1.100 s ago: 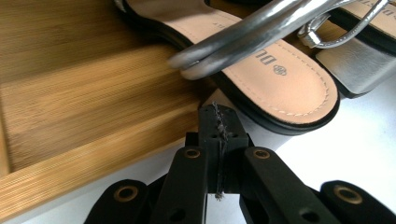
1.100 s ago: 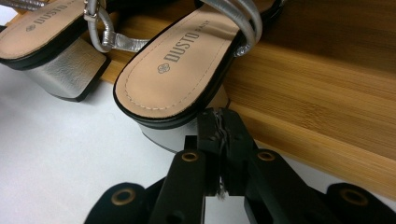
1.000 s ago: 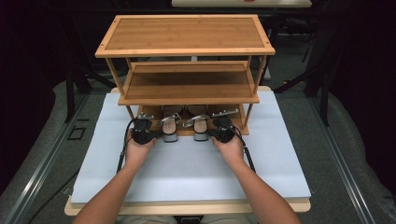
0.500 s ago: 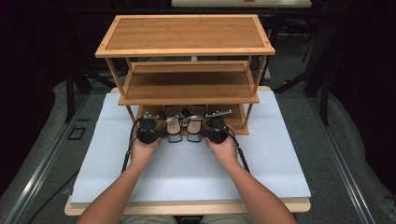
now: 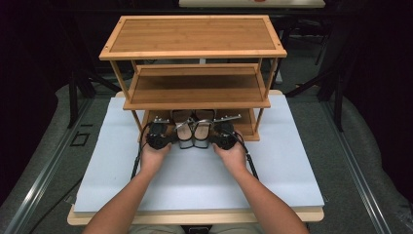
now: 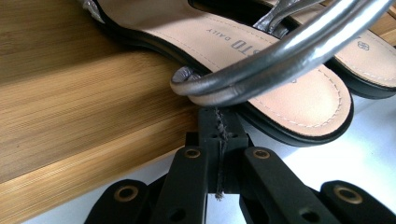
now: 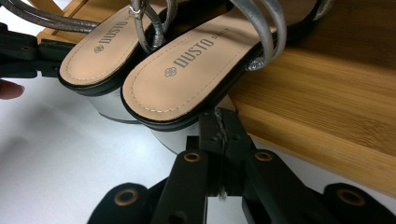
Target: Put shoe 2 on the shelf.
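A person's left gripper (image 5: 158, 137) is pressing against the outer side of the left sandal (image 5: 184, 131), jaws drawn together with nothing between them. The pair is sitting side by side, toes on the bottom shelf (image 5: 246, 127) of a bamboo shoe rack (image 5: 192, 51) and heels overhanging the white table (image 5: 195, 175). The right gripper (image 5: 223, 137), jaws likewise together, is nudging the right sandal (image 5: 202, 131). The step appears to be sliding the pair in (or squaring it up); next calls for an even push toward the far side.
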{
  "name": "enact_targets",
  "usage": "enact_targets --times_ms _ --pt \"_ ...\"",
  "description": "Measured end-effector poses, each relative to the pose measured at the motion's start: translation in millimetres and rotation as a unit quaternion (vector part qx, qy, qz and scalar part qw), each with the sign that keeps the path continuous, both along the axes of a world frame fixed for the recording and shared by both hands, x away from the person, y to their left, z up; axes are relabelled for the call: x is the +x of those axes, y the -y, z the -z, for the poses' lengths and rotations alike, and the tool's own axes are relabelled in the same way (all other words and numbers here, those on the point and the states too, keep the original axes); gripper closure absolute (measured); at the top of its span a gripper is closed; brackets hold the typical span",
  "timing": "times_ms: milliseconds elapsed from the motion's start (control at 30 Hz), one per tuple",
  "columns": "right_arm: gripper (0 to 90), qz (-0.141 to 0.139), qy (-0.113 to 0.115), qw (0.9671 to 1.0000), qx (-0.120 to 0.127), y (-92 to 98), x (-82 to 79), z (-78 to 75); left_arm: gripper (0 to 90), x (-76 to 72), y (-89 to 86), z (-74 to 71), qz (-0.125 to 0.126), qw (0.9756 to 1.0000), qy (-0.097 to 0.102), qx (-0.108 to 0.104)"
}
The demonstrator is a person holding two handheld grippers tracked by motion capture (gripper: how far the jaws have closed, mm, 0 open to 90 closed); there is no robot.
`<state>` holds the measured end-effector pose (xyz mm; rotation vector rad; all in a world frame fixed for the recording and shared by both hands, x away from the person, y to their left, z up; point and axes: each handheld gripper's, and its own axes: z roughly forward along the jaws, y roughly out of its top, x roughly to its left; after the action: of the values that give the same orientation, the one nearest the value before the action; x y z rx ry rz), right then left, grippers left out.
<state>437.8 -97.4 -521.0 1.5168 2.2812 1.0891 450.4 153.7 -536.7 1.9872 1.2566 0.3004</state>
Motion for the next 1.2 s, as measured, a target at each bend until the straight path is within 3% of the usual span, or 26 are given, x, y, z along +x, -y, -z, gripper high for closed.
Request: enact_targets --times_ms 467,767,867,1200 --pt "87.5 0.000 -0.004 1.0000 -0.003 3.3 0.8 -0.8 90.0 0.7 -5.6 -3.0 0.004 1.0000 0.000 -0.005" --pt "87.5 0.004 0.007 0.9999 -0.009 6.4 -2.5 -3.8 90.0 -3.3 -10.8 -13.5 0.007 0.9999 0.009 -0.010" --pt "87.6 -0.009 0.006 0.9999 -0.002 8.9 -4.2 -6.5 90.0 -4.6 -13.2 -17.0 0.008 0.9999 0.010 -0.010" --pt "87.7 -0.017 0.015 0.9997 -0.013 14.6 -14.0 -15.6 90.0 -14.3 -25.1 -34.6 0.015 0.9995 0.026 -0.014"
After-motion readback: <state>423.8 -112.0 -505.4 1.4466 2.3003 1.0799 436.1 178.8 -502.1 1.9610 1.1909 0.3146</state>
